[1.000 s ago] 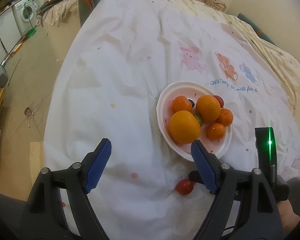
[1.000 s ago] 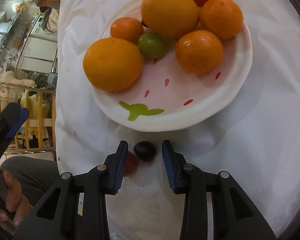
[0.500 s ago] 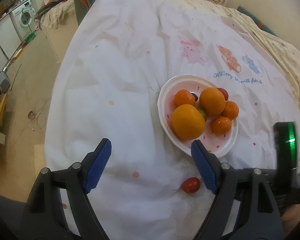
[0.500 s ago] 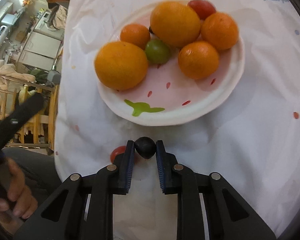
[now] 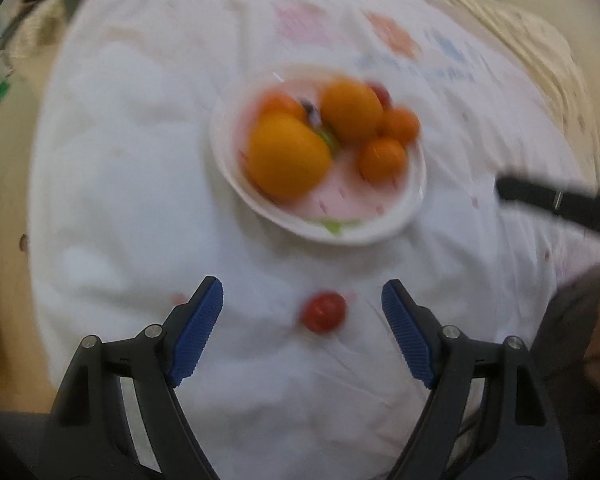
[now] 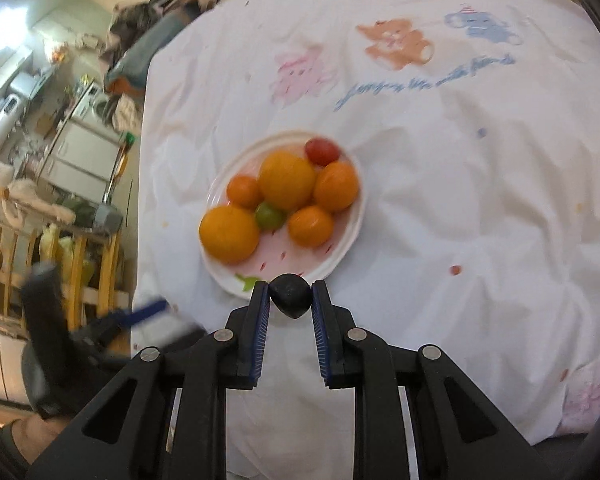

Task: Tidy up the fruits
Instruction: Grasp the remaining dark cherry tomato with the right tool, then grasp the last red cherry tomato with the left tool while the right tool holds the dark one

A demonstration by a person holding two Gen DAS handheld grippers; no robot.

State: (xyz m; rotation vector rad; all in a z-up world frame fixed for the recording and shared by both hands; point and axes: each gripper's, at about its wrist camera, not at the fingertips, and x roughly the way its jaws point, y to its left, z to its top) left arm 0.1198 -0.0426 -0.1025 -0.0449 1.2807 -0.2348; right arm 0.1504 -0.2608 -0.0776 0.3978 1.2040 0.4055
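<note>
Nearest, the right gripper (image 6: 291, 298) is clenched on a small dark fruit (image 6: 291, 295), pinched at the very tips of its blue pads and held just short of the near rim of the plate (image 6: 220, 276). Beside the plate's near edge, the left gripper (image 5: 302, 328) hangs released, jaws wide, with a red cherry tomato (image 5: 323, 312) lying on the white sheet (image 5: 140, 200) between them. On the plate sit two large oranges, three smaller ones, a green fruit (image 6: 269, 216) in the middle and a red tomato (image 6: 321, 151) at the far rim. Because the tip grip is shallow, the round dark fruit could squirt out before reaching the plate; dropped onto the crowded pile, it may roll off across the soft sheet.
</note>
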